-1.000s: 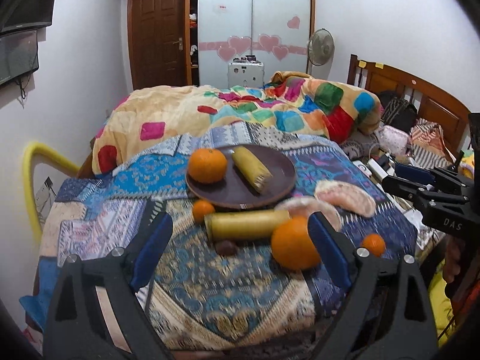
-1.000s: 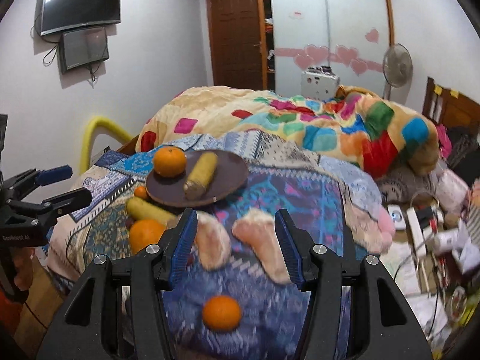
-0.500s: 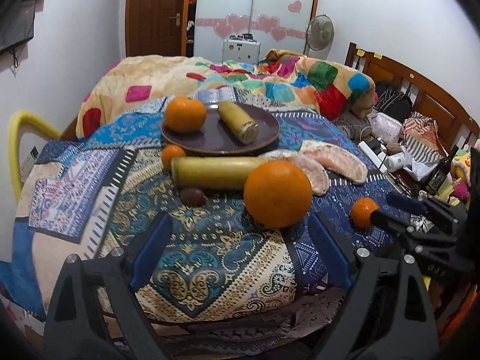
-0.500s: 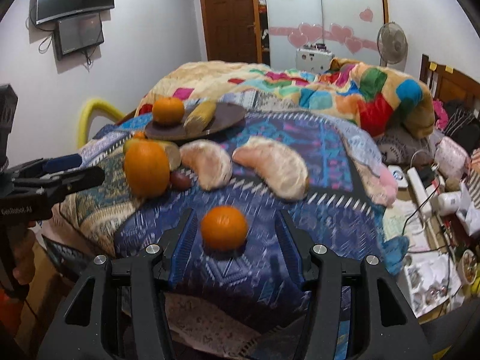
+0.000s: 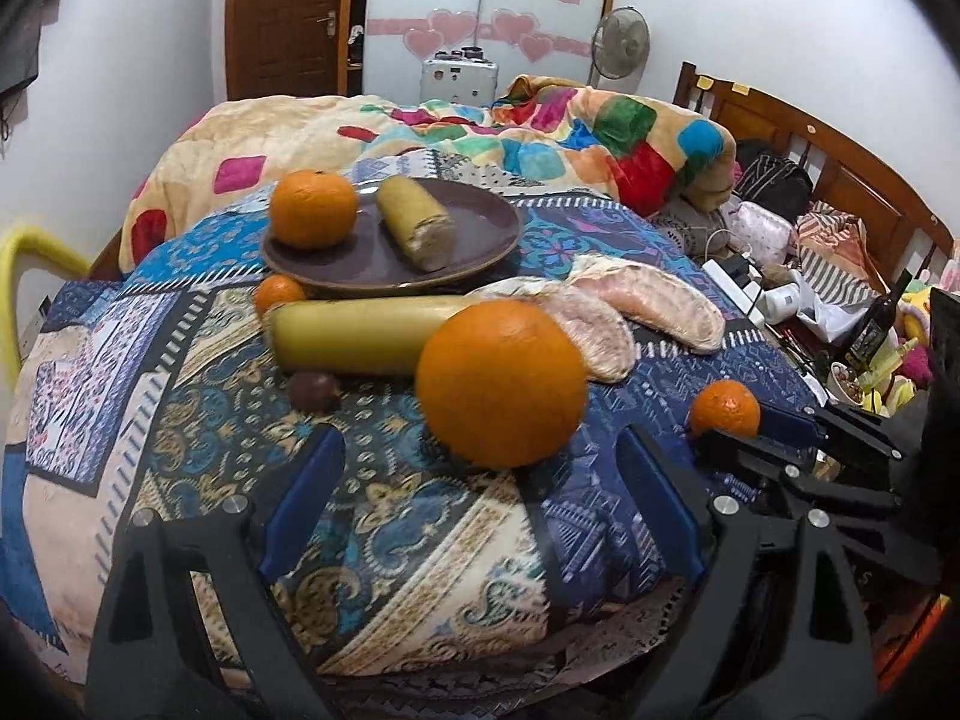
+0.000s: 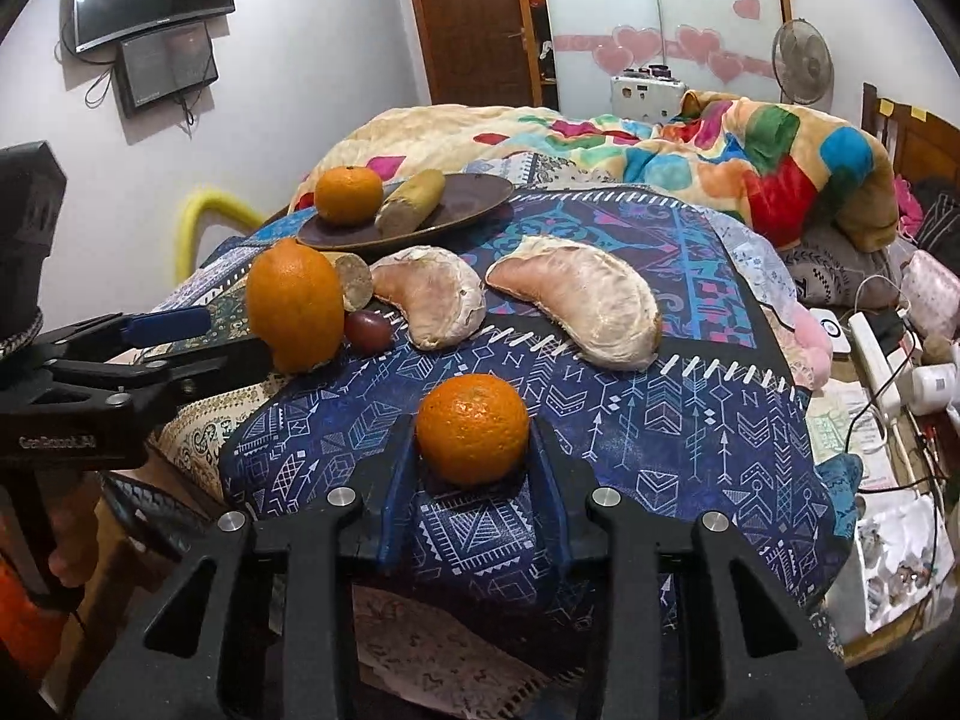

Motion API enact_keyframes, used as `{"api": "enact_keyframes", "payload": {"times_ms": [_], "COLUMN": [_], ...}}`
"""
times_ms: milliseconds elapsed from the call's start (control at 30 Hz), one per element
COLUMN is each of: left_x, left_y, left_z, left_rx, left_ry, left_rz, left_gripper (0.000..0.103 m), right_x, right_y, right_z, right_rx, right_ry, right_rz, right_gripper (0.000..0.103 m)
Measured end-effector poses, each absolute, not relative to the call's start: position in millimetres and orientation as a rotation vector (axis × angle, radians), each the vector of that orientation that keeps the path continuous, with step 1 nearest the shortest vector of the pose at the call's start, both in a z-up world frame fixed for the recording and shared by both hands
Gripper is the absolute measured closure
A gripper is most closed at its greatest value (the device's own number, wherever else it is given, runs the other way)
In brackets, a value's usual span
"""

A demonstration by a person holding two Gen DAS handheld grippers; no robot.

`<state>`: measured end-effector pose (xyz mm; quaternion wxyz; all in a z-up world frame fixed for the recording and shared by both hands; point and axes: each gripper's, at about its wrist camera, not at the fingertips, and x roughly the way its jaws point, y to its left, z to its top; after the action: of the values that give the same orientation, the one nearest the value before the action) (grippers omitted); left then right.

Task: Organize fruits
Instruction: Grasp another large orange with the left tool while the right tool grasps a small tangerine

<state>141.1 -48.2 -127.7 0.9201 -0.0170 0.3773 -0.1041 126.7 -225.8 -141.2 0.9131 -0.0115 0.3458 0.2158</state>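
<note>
A brown plate (image 5: 480, 222) (image 6: 474, 198) on the patterned blanket holds an orange (image 5: 312, 208) and a short yellow-green fruit piece (image 5: 417, 222). In front lie a long yellow fruit (image 5: 360, 336), a tiny orange (image 5: 278, 294), a dark plum (image 5: 313, 390), two pomelo segments (image 6: 429, 300) (image 6: 585, 300) and a big orange (image 5: 501, 384) (image 6: 295, 306). My left gripper (image 5: 480, 504) is open, its fingers just short of the big orange. My right gripper (image 6: 474, 480) has closed against both sides of a small orange (image 6: 473, 429) (image 5: 724, 408).
A colourful quilt (image 5: 540, 132) is bunched behind the plate. Cables, a power strip (image 6: 876, 354) and clutter lie on the right side of the bed. A wooden headboard (image 5: 840, 162) stands at the right, a yellow rail (image 6: 207, 210) at the left.
Both grippers have moved forward and lower toward the fruit. The right fingers have narrowed onto the small orange. The left gripper has come close to the big orange and stays open.
</note>
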Motion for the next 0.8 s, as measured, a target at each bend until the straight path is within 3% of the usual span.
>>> {"api": "enact_keyframes", "payload": {"times_ms": [333,633,800], "left_x": [161.4,164.4,164.0], "left_y": [-57.9,-60.0,-49.5], "left_z": [-131.4,-133.7,-132.8], "left_rx": [-0.06,-0.057,-0.106], "left_ry": [0.781,0.779,0.79], "left_rz": [-0.207,-0.201,-0.225], "left_gripper": [0.012,0.039,0.039], "right_x": [123.8,127.6,128.7], "right_y": [-229.8,-231.3,-230.1], "right_z": [-129.1,-126.3,-123.9], "right_rx": [-0.026,-0.02,-0.02], "right_ry": [0.673,0.664,0.658], "right_rz": [0.445,0.448,0.452], "right_gripper": [0.069,0.069,0.069]}}
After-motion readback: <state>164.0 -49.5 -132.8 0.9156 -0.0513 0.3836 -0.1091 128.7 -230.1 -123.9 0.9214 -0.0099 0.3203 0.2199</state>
